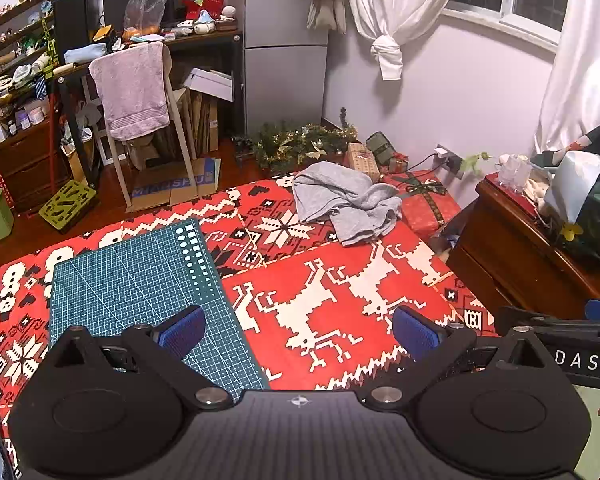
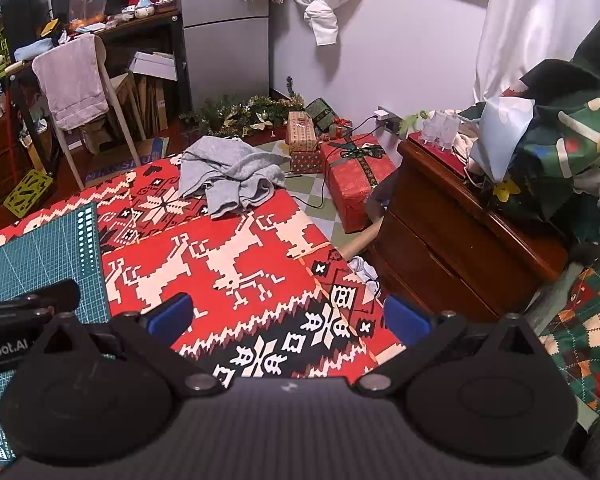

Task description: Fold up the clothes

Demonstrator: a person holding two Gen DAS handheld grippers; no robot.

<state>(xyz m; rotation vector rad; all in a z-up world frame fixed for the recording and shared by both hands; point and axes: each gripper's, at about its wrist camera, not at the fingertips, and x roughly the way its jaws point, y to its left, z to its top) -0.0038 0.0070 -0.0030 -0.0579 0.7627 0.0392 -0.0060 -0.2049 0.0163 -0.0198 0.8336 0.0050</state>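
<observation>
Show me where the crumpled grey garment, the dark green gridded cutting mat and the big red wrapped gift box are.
Crumpled grey garment (image 1: 346, 204): left wrist view, middle of the bunched cloth.
Dark green gridded cutting mat (image 1: 140, 280): left wrist view, bare gridded centre.
Big red wrapped gift box (image 2: 356, 178): right wrist view, top face beside the ribbon.

Both views forward over red blanket (image 1: 340, 280)

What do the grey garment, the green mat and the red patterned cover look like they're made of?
Grey garment: soft knit fabric, probably cotton jersey; matte, lying in limp crumpled folds.
Green mat: looks like a flat, stiff vinyl or rubber cutting mat, with a printed white grid and a slight sheen.
Red cover: apparently woven or printed textile; blocky reindeer and snowflake pattern, matte. The weave is too fine to tell.
</observation>
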